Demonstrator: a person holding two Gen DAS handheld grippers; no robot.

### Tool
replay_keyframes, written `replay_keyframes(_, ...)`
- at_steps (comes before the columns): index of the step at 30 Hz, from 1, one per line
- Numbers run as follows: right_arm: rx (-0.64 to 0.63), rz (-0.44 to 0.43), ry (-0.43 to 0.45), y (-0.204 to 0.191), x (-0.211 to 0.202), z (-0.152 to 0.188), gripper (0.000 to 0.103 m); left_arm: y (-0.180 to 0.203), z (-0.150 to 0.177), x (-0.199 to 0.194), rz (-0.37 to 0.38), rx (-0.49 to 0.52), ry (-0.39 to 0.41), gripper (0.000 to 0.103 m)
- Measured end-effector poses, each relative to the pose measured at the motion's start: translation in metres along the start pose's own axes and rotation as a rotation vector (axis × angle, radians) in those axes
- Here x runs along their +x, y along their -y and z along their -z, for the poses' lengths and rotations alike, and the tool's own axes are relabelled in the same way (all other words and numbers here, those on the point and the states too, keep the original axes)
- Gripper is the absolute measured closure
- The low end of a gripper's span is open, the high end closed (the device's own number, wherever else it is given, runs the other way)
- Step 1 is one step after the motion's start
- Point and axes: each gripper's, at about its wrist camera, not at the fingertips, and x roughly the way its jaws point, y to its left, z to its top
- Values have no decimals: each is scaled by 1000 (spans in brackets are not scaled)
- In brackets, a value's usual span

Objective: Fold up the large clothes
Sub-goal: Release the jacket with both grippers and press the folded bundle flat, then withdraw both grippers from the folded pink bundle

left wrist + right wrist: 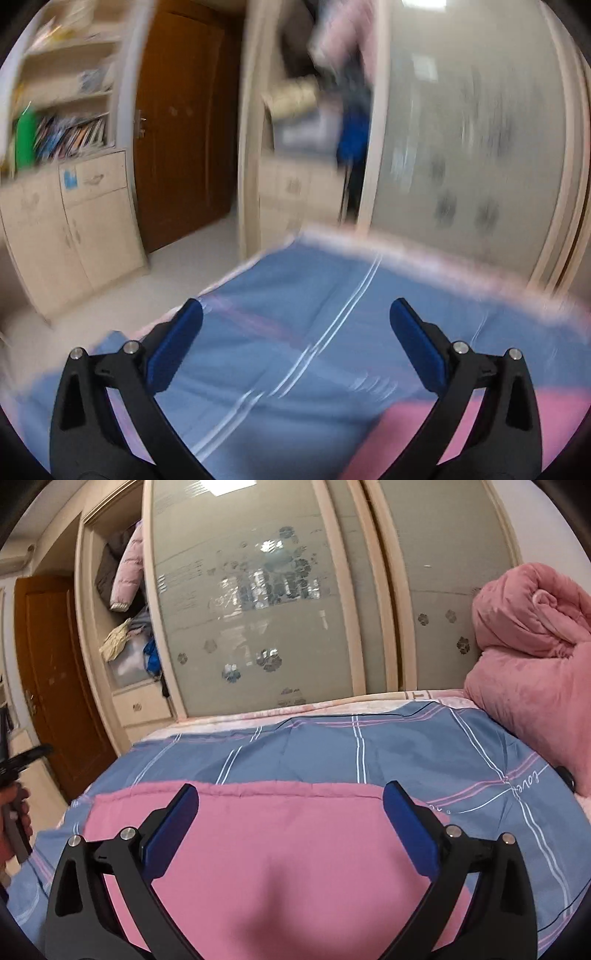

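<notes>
My left gripper [295, 332] and right gripper [290, 808] both gape wide, holding nothing. The flat pink cloth garment [266, 853] lies on the blue checked bedsheet [406, 746]. The left view is blurred, so I may misjudge its edge and pinch the sheet too.

The whole left wrist view is smeared — shelf [66, 92] contents at upper left and the wardrobe [317, 92] pile cannot be told apart. In the right view, the pink cloth [266, 849] runs off the bottom edge, and a hand [14, 812] at left is cut off.
</notes>
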Motion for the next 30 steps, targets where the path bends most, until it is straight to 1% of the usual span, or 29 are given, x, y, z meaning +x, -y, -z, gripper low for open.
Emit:
replay_keyframes(1,-1,10,1,-6,6,-1,1,8,3,-5,53,-9,-22,2)
replay_keyframes(3,-12,16,-18,-19,21,-3,1,37,12,-8,133,53,-113,2)
replay_keyframes(4,-16,28,-41,-28,31,-3,1,58,20,-9,172,102,-168,2)
replay_keyframes(5,-13,34,-56,-31,39,-1,1,87,33,-12,218,168,-228,2)
replay_keyframes(6,-5,38,-72,-36,49,2,1,113,48,-18,254,224,-263,2)
replay_keyframes(7,-5,36,-98,-41,64,8,1,136,62,-22,277,273,-277,2)
replay_keyframes(8,-16,47,-118,-44,74,12,1,166,85,-29,275,332,-260,2)
replay_keyframes(9,-31,83,-137,-45,85,19,1,178,99,-32,263,359,-249,2)
replay_keyframes(10,-36,124,-159,-43,96,27,1,198,122,-29,233,399,-249,2)
replay_keyframes(11,-50,179,-202,-38,111,39,1,205,137,-19,174,399,-263,2)
replay_keyframes(13,-54,195,-263,-25,132,60,1,204,160,-1,158,409,-305,2)
replay_keyframes(15,-30,171,-272,-16,140,71,1,205,177,11,166,406,-307,2)
replay_keyframes(17,-21,163,-263,-12,144,79,1,203,181,12,164,407,-274,2)
replay_keyframes(18,-19,162,-264,-10,147,83,1,203,185,10,165,408,-273,2)
replay_keyframes(20,-10,156,-267,-8,152,88,1,204,191,10,176,397,-277,2)
replay_keyframes(22,-6,153,-275,-7,156,90,1,197,194,12,191,376,-288,2)
replay_keyframes(24,-3,151,-280,-7,158,92,1,197,195,22,202,361,-297,2)
replay_keyframes(30,13,140,-285,-5,155,88,1,201,196,24,194,372,-295,2)
